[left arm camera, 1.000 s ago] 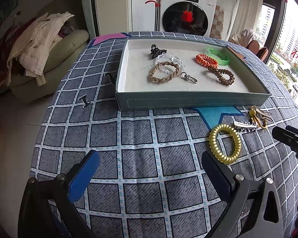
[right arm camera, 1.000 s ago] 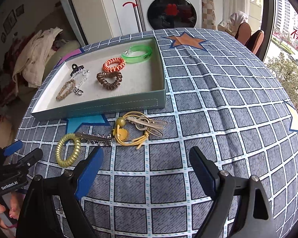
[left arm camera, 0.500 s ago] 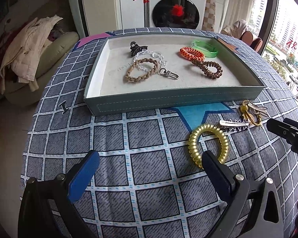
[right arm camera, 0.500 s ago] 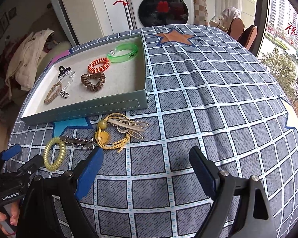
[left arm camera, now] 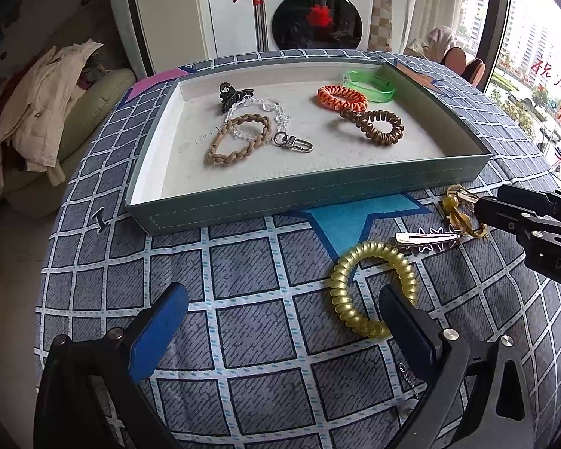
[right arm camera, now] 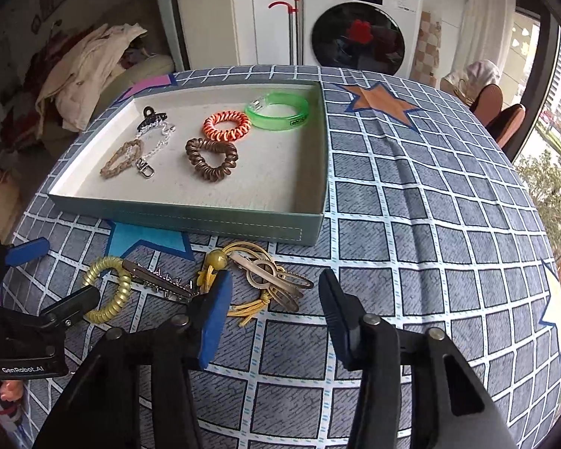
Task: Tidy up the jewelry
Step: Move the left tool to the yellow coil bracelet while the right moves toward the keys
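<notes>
A grey-green tray (left arm camera: pixel 318 194) (right arm camera: pixel 190 220) holds a black claw clip (left arm camera: pixel 232 93), a crystal chain (left arm camera: pixel 258 110), a tan braid (left arm camera: pixel 239 140), orange (left arm camera: pixel 340 97) and brown (left arm camera: pixel 374 125) spiral ties and a green bangle (left arm camera: pixel 370 84). In front of it on the cloth lie a gold spiral tie (left arm camera: pixel 374 288) (right arm camera: pixel 112 292), a silver star clip (left arm camera: pixel 426 239) (right arm camera: pixel 157 280) and a yellow keychain (left arm camera: pixel 460 213) (right arm camera: pixel 265 280). My left gripper (left arm camera: pixel 284 325) (right arm camera: pixel 52 277) is open, its right finger beside the gold tie. My right gripper (right arm camera: pixel 276 310) is closing, with the keychain between its tips.
The round table wears a blue-grey checked cloth (right arm camera: pixel 411 224) with star patches. Behind it stand a washing machine (left arm camera: pixel 318 11), a sofa piled with clothes (left arm camera: pixel 48 112) and chairs by the window (right arm camera: pixel 501 108). A person's fingers (right arm camera: pixel 0 389) grip the left tool.
The right gripper's jaws have narrowed and it has moved in over the keychain. The left gripper has drifted right, so the gold tie now lies at its right finger.
</notes>
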Available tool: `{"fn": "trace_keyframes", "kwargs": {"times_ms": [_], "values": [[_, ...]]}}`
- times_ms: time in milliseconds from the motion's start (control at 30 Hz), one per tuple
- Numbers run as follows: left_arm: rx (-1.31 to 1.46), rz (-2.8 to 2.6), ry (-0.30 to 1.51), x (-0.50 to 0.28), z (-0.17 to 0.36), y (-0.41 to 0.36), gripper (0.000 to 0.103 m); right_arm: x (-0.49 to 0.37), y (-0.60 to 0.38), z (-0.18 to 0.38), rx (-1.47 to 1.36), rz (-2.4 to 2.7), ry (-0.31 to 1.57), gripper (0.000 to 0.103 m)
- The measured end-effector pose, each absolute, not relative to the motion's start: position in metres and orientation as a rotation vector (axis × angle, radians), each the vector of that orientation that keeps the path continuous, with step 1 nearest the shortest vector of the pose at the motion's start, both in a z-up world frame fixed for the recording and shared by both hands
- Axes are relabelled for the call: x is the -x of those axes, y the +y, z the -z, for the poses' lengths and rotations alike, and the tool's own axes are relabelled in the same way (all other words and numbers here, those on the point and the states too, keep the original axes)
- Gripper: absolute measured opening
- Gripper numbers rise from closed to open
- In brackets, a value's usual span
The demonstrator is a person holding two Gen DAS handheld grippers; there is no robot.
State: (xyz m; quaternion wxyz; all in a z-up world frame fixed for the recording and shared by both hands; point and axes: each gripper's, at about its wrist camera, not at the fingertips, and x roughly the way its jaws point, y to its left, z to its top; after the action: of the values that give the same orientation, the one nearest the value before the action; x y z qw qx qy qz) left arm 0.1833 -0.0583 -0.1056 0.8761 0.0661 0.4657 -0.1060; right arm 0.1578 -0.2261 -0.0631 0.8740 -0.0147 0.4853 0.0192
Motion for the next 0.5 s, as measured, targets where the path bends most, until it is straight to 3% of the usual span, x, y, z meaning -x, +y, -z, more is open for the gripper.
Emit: {"fn": "trace_keyframes", "kwargs": {"times_ms": [333,400,500], "values": [[-0.156,0.251,0.971,-0.185,0.106,-0.067,0.1,-0.163,-0.216,0.073,0.108,-0.055,1.027,0.04],[-0.164,0.255,0.967,-0.184,0.106,-0.069,0.099,-0.162,-0.216,0.072,0.111,-0.049,1.026,0.027],[-0.159,0.288,0.972,-0.184,0.105,-0.072,0.087,-0.161,-0.218,0.07,0.089,-0.057,1.019,0.018]]}}
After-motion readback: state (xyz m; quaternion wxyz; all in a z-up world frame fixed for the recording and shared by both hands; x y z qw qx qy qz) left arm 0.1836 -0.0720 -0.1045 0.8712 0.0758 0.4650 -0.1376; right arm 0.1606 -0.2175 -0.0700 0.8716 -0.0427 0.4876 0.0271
